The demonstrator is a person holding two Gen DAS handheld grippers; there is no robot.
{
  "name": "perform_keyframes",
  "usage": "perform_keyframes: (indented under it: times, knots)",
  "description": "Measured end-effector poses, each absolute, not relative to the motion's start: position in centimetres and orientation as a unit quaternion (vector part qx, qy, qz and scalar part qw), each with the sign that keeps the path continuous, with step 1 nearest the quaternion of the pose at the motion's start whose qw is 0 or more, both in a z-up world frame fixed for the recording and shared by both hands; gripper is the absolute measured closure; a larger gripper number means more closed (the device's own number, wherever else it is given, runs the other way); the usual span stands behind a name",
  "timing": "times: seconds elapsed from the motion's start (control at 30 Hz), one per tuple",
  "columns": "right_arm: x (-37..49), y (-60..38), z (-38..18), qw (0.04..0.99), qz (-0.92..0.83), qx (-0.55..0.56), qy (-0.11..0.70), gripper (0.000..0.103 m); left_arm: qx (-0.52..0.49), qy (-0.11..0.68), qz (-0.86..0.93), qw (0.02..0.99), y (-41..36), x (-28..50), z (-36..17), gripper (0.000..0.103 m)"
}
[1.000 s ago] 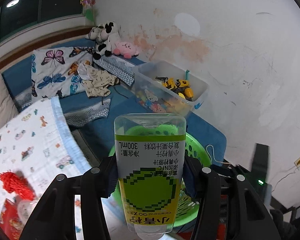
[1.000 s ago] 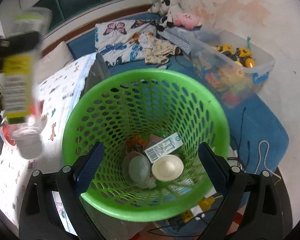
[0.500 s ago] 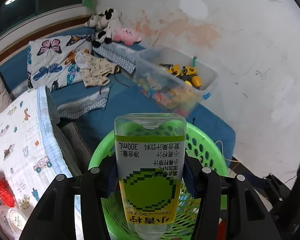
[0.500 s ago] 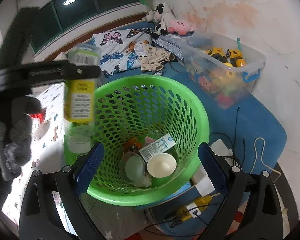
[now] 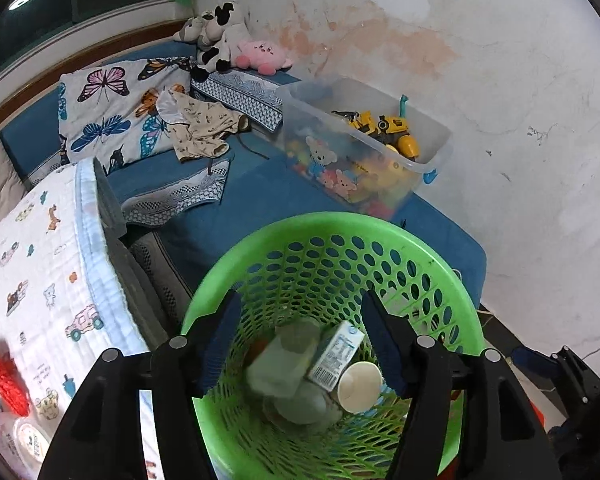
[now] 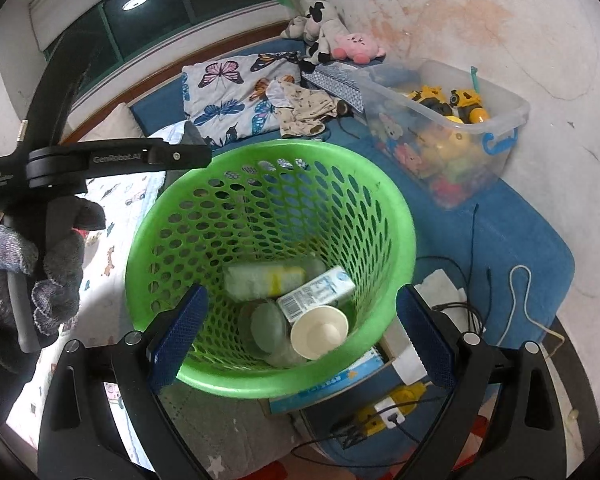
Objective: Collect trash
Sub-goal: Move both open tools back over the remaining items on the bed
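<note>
While "GenRobot.AI" marks the left tool [image 6: 204, 158], both tools gape empty over the basket [image 6: 392, 216].

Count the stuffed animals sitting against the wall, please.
3: a black-and-white cow, a grey plush just left of it, and a pink one to its right. Others may be hidden behind.

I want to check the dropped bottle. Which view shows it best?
The right wrist view: the bottle lies on its side in the basket, its yellow band visible. In the left wrist view it is a blur between the open claw's fingers.
</note>
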State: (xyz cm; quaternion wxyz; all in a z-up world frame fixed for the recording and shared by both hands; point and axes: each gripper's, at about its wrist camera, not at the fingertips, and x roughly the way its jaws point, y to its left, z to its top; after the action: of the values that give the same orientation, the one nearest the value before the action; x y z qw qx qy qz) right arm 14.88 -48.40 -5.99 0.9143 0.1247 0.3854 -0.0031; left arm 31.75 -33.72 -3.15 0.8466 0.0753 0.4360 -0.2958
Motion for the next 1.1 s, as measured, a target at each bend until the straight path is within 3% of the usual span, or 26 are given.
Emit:
perform_keyframes:
  times: [0.5, 1.1]
  knots:
    - [14.7, -44.1, -4.2, 0.92, 0.029, 0.108, 0.375, 0.009, 0.045, 0.402, -0.273, 0.873, -23.4, 26.6, 1.3, 0.042]
    - [16.7, -33.7, -2.8, 0.917, 0.114, 0.059, 0.378, 0.009, 0.004, 0.394, -0.162, 0.905, -5.7, 23.1, 1.9, 0.038]
